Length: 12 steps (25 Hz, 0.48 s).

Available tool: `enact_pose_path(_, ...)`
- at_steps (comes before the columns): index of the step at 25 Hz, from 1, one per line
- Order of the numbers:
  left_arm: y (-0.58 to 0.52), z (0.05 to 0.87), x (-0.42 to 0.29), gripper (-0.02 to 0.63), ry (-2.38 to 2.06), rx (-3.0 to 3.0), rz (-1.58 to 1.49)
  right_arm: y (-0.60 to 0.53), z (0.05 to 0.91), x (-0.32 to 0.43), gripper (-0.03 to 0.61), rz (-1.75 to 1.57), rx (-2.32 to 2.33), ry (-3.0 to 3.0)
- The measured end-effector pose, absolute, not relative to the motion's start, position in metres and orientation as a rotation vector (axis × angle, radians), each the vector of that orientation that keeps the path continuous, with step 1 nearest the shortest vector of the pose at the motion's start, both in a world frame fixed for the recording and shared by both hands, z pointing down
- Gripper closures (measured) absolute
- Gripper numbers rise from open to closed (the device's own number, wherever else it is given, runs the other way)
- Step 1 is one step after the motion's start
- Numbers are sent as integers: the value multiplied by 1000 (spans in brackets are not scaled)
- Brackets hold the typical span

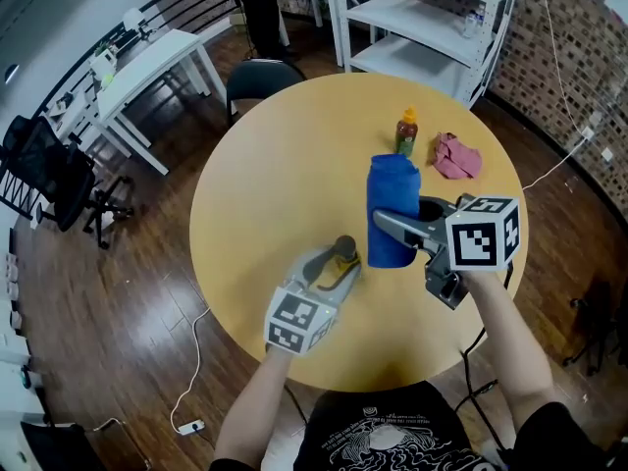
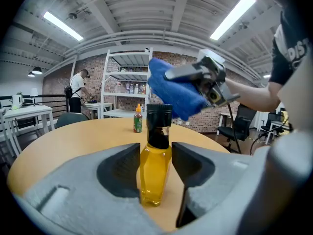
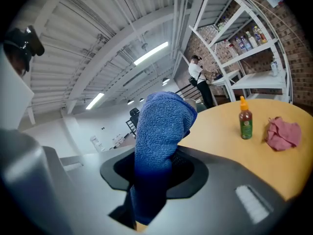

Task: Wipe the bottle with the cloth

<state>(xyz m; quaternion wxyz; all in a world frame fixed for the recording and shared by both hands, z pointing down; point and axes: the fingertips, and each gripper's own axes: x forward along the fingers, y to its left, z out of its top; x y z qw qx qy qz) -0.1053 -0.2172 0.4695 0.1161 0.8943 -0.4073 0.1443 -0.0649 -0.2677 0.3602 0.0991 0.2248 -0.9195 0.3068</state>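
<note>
A clear bottle (image 1: pixel 342 253) of yellow liquid with a black cap stands upright on the round wooden table (image 1: pixel 275 184). My left gripper (image 1: pixel 339 266) is around it, open. In the left gripper view the bottle (image 2: pixel 155 165) stands between the two grey pads (image 2: pixel 122 168), which sit close beside its sides without visibly pressing. My right gripper (image 1: pixel 388 226) is shut on a blue cloth (image 1: pixel 392 209), held just right of and above the bottle. The blue cloth (image 3: pixel 159 141) hangs folded through the jaws in the right gripper view and hovers near the bottle's cap as the blue cloth (image 2: pixel 173 92).
A small sauce bottle (image 1: pixel 406 130) with an orange cap and a crumpled pink cloth (image 1: pixel 456 155) lie at the table's far side. A dark chair (image 1: pixel 260 72) stands behind the table. White shelves (image 1: pixel 432 18) and a white desk (image 1: pixel 147 62) are farther back.
</note>
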Motion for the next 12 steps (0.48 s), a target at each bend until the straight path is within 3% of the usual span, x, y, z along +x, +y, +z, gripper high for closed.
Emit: enact_pose_path(12, -229, 374, -123, 411, -1346, 2648, 243, -220, 540, -64, 443, 1465, 630, -2382)
